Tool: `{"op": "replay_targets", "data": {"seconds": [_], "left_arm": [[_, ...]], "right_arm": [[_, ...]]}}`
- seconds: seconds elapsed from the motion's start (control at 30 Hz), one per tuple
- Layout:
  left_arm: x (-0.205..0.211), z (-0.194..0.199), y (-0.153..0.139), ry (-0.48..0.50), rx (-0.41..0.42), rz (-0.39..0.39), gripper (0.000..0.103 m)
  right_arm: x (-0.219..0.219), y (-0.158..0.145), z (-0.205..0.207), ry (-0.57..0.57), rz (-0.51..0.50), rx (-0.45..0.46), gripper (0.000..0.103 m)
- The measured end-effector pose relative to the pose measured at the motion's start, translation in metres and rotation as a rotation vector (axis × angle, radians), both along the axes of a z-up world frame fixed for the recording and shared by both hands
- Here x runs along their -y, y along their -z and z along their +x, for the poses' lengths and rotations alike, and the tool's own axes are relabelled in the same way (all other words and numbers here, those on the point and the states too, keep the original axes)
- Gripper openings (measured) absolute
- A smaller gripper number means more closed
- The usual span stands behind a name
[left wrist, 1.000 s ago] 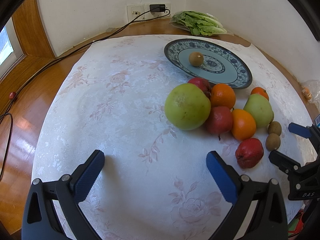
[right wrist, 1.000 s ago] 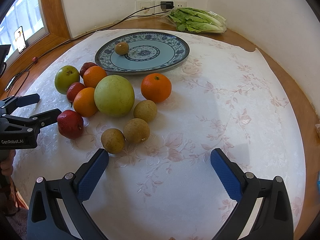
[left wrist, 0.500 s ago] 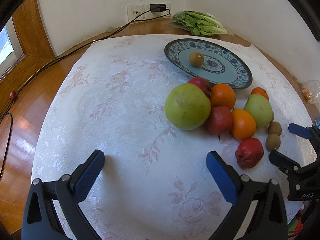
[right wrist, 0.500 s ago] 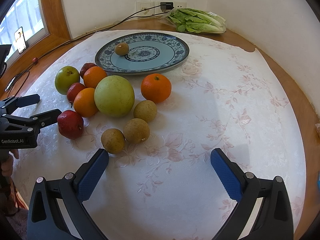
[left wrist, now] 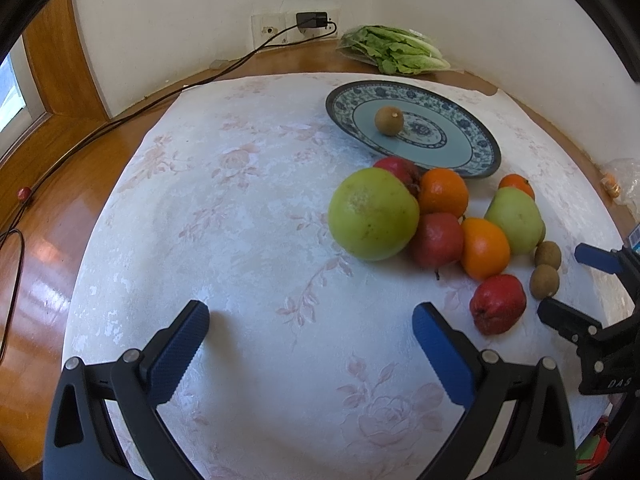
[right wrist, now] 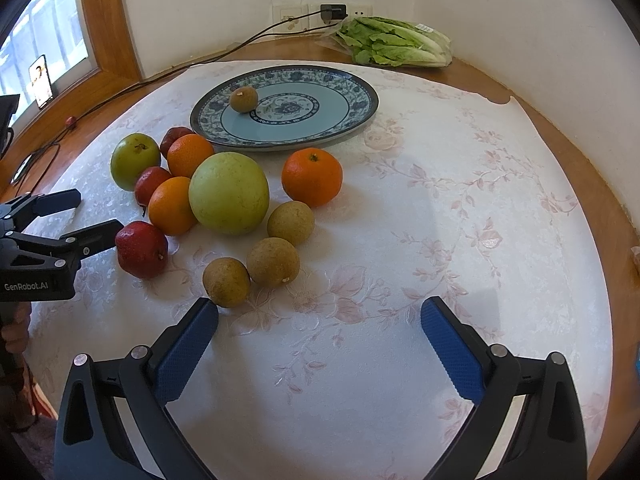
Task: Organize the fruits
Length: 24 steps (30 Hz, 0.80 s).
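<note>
Both grippers hang over a round table (right wrist: 568, 128) covered with a white floral cloth (right wrist: 400, 240), and each has its blue-padded jaws spread wide with nothing between them. The left gripper (left wrist: 310, 340) sits above the bare near part of the cloth; the right gripper (right wrist: 320, 332) is near the front edge, its left pad just beside the nearest of three brown kiwis (right wrist: 226, 282). The second kiwi (right wrist: 273, 262) touches that one and the third (right wrist: 290, 223) lies just behind. A blue patterned plate (right wrist: 352, 92) stands toward the far edge and holds one kiwi on the plate (right wrist: 243, 99), left of its centre. Between plate and kiwis the fruit is clustered: a large pale green pomelo (right wrist: 229, 193) with an orange (right wrist: 171, 206) against its left side, a second orange (right wrist: 189, 155) behind, a red pear (right wrist: 142, 249) at the front left, another red fruit (right wrist: 150, 184), a dark red one (right wrist: 174, 137) by the plate rim, and a green apple (right wrist: 135, 160) farthest left. A mandarin (right wrist: 312, 177) lies alone to the right of the pomelo. Bagged romaine lettuce (right wrist: 396, 42) rests at the far edge by the wall socket (right wrist: 334, 11)
</note>
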<state>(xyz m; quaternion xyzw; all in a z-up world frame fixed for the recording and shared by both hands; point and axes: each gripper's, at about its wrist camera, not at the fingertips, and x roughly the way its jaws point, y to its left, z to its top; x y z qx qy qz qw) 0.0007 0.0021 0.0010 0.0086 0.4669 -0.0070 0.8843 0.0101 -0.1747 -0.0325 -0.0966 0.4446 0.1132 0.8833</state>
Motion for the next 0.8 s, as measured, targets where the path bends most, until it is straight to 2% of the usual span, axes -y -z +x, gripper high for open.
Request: {"op": "replay_targets", "data": {"seconds": [0.17, 0.4, 0.47, 0.63, 0.8], "left_arm": [[-0.004, 0.001, -0.005, -0.008, 0.002, -0.043, 0.101], [-0.002, 0.004, -0.029, -0.003, 0.074, -0.047, 0.099], [-0.002, 0.007, -0.033, -0.002, 0.083, -0.057, 0.098], [0.004, 0.014, -0.033, 0.013, 0.067, -0.079, 0.093], [0.006, 0.019, -0.029, 0.014, 0.054, -0.092, 0.09]], "right_arm": [[0.002, -0.006, -0.003, -0.026, 0.067, -0.007, 0.092], [-0.001, -0.018, -0.007, -0.067, 0.107, 0.045, 0.084], [-0.004, -0.02, -0.006, -0.087, 0.114, 0.047, 0.076], [-0.006, -0.018, -0.001, -0.098, 0.13, 0.031, 0.062], [-0.003, -0.017, 0.001, -0.098, 0.146, 0.02, 0.058]]}}
